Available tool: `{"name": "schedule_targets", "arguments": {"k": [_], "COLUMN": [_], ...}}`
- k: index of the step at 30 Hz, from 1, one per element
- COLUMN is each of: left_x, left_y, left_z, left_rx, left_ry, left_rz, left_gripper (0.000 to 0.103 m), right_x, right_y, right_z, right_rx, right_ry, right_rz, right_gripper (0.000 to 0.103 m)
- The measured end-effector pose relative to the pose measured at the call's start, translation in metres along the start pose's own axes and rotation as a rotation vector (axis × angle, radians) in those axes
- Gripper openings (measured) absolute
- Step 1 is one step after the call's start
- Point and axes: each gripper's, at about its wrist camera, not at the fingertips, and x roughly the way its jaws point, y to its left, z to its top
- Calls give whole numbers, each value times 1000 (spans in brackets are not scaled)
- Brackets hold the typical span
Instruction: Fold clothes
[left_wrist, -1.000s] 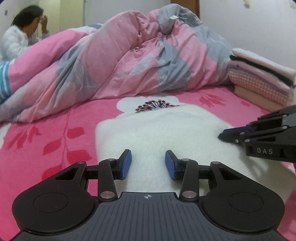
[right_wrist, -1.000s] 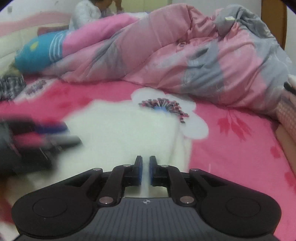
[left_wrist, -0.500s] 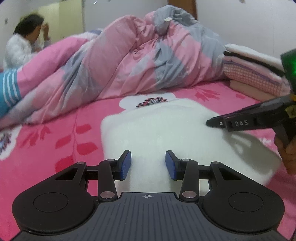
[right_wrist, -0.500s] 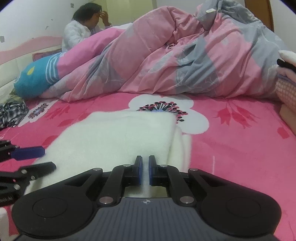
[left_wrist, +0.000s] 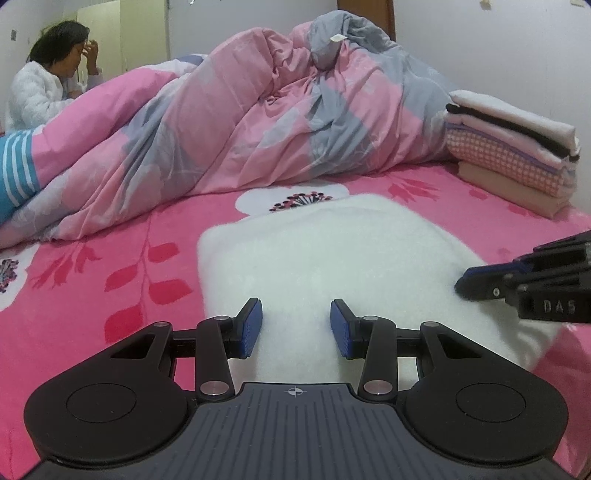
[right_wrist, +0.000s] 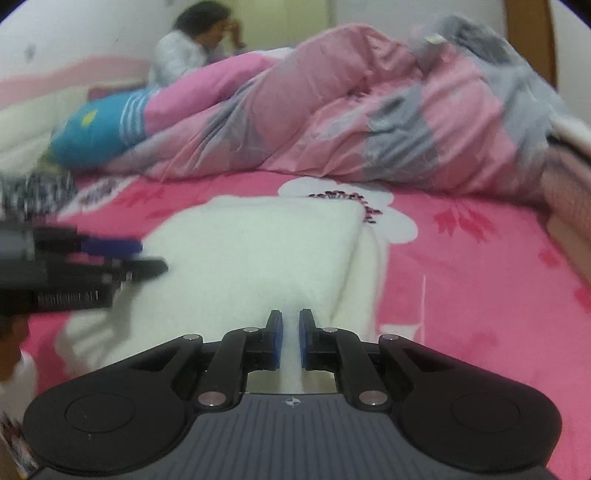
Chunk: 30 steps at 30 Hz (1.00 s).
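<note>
Right claw (right_wrist: 290, 339) cracking open, releasing white fleece (left_wrist: 332, 254) after swinging across; left claw (left_wrist: 296, 328) stays agape, empty; fold laid.

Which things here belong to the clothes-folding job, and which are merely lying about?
Job: white fleece garment; folded clothes stack; left gripper; right gripper, jaws opening.
Lying about: pink-grey duvet; blue striped pillow; checked cloth.

The letters "DAS" stand in pale print on the black body of the right gripper (left_wrist: 461, 286), seen at the right edge of the left wrist view. Print on the left gripper (right_wrist: 147, 254) is too blurred to read.
</note>
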Motion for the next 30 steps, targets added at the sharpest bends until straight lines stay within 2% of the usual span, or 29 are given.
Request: {"name": "schedule_targets", "arguments": {"k": [16, 23, 30], "left_x": [0, -2, -9], "left_y": [-1, 5, 4], "left_z": [-1, 5, 11], "left_rx": [-1, -11, -21], "left_ry": [-2, 7, -33], "left_rz": [3, -26, -45], "left_gripper": [41, 41, 41], "right_x": [1, 1, 2], "right_y": [-2, -3, -7], "right_z": [-3, -3, -5], "right_rx": [-7, -8, 4], "right_ry": [-1, -5, -15], "right_rz": [7, 8, 21], "right_gripper": [8, 8, 8]}}
